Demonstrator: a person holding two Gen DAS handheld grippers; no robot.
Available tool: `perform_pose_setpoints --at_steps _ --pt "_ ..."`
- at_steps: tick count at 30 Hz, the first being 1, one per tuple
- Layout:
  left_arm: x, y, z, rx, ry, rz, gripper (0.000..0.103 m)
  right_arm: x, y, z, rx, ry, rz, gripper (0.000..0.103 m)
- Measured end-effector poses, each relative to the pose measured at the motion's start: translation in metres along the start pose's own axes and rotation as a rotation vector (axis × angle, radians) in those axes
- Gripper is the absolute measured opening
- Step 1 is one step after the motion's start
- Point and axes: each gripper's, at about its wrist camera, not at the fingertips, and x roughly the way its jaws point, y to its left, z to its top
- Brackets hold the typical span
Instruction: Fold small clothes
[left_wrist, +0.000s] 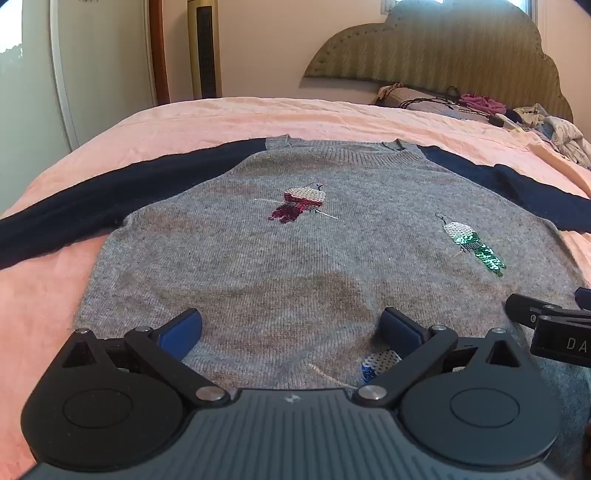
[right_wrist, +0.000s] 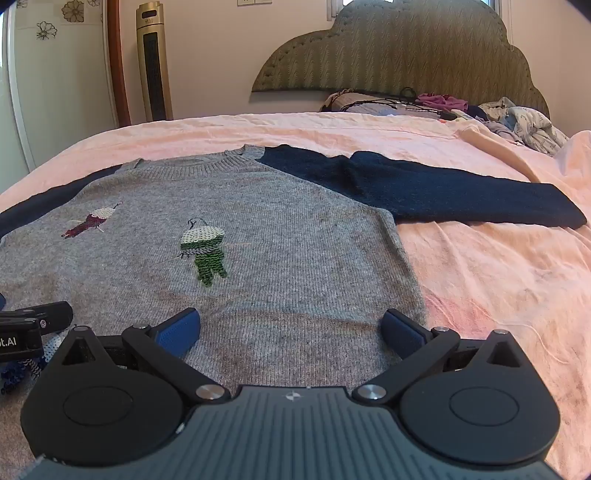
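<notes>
A small knitted sweater (left_wrist: 295, 258) lies flat, front up, on a bed covered with a pink sheet (left_wrist: 221, 118). The body is grey, fine-ribbed knit with a ribbed round collar (left_wrist: 343, 153); both sleeves are dark navy and spread outward, the left sleeve (left_wrist: 92, 199) running to the frame edge, the right sleeve (right_wrist: 443, 192) extending straight across the sheet. The sheet is creased and slightly pilled.

Three sequin motifs are sewn on the front: a red and white one (left_wrist: 299, 203) near the chest, a green and white one (right_wrist: 203, 251) toward the right side, and a blue and white one (left_wrist: 380, 363) near the hem, partly hidden behind the left gripper's finger.

The left gripper (left_wrist: 291, 328) hovers over the lower hem with its blue-padded fingers (left_wrist: 181, 332) spread wide and nothing between them. The right gripper (right_wrist: 291, 328) is just beside it over the hem's right portion, likewise wide open and empty; its right finger sits near the sweater's side edge.

At the head of the bed stands a padded, scalloped headboard (right_wrist: 406, 55) in olive chevron fabric. Below it lies a heap of loose clothes (right_wrist: 524, 122) and dark cords (right_wrist: 388, 101), well apart from the sweater. A tall gold tower fan (right_wrist: 153, 62) stands against the wall.
</notes>
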Motion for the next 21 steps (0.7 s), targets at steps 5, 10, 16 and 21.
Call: perform_pose_setpoints --at_steps 5,10,16,21 --pt "0.0000 0.0000 0.0000 0.000 0.000 0.000 0.103 -0.0001 -0.0003 0.0000 0.003 0.000 0.003 0.103" --pt "0.0001 -0.0004 0.0000 0.002 0.000 0.002 0.103 -0.0009 -0.0013 0.0003 0.003 0.000 0.003 0.103" --pt "0.0000 -0.0001 -0.0001 0.002 0.000 0.001 0.103 -0.0002 0.0001 0.0000 0.000 0.000 0.000 0.103" --pt "0.0000 -0.0001 -0.0001 0.002 0.000 0.001 0.103 -0.0004 -0.0002 0.0001 0.000 0.001 0.000 0.103"
